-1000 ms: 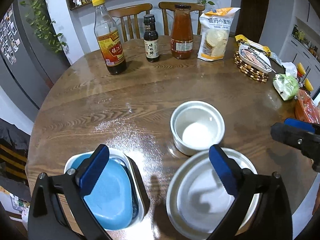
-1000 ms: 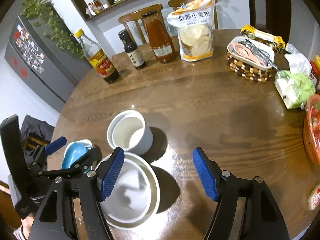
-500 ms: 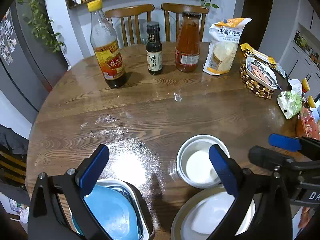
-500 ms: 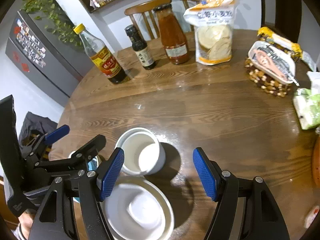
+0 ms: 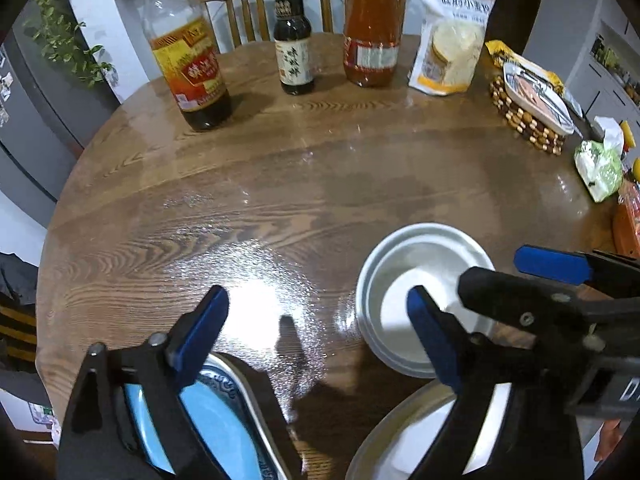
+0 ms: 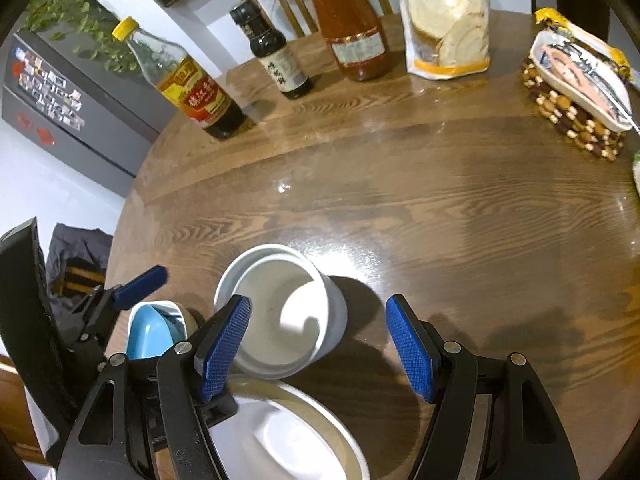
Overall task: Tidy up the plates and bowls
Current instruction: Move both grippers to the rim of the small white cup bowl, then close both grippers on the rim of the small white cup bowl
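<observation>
Left wrist view: close above the near bench [image 5: 280, 184] edge, tilted steeply down, facing the far bottles and chairs. Right wrist view: same tilt and heading, just to the right. Shared: white bowl [image 5: 424, 280] [image 6: 280, 312], blue dish [image 5: 216, 420] [image 6: 148, 332], bottles; each catches the other's tongs.

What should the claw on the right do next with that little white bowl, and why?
Probably ease the right claw forward and down so its blue pads straddle the small round white bowl. The bowl stands upright and empty on the wooden table, just behind the white plate. The claw is open, with nothing gripped.
</observation>
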`<act>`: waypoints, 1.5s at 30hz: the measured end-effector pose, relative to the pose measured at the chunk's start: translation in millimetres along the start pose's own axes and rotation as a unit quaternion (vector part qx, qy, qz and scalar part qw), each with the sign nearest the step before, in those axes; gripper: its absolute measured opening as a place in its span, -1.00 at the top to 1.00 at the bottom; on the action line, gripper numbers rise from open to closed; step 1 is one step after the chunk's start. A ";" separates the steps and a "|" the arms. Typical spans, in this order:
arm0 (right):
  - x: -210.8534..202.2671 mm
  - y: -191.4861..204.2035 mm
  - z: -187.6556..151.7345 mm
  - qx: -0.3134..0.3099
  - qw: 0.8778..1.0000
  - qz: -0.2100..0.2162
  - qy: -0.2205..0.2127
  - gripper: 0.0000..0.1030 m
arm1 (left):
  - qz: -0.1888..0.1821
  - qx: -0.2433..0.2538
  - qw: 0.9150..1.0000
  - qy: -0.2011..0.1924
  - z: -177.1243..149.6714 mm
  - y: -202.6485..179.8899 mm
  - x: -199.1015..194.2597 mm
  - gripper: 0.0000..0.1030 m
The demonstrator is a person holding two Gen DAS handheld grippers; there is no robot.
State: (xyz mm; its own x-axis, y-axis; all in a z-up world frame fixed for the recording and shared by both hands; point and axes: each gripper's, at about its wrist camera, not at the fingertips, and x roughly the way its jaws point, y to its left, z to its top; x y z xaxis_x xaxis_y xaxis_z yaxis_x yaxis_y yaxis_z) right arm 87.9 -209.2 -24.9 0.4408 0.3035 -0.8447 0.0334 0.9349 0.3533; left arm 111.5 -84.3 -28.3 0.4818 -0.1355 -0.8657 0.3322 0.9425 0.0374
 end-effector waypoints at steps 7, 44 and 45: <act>14.7 -1.4 -0.7 -0.007 1.000 0.007 0.011 0.08 | -0.017 0.009 1.000 0.013 0.6 -6.3 13.0 0.01; 6.4 9.4 -4.0 -0.026 0.999 -0.002 -0.030 0.57 | -0.037 0.023 0.999 -0.023 1.3 -16.5 11.4 0.70; 4.8 10.8 -3.9 -0.028 0.999 -0.002 -0.034 0.57 | -0.036 0.021 0.999 -0.027 2.0 -15.6 9.7 0.70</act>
State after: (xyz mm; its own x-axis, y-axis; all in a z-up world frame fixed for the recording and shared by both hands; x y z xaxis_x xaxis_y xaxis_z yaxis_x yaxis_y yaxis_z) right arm 86.8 -197.0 -26.7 0.5008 0.2880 -0.8162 -0.0145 0.9457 0.3248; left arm 112.6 -100.8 -36.3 0.4982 -0.2188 -0.8390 0.4004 0.9163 -0.0012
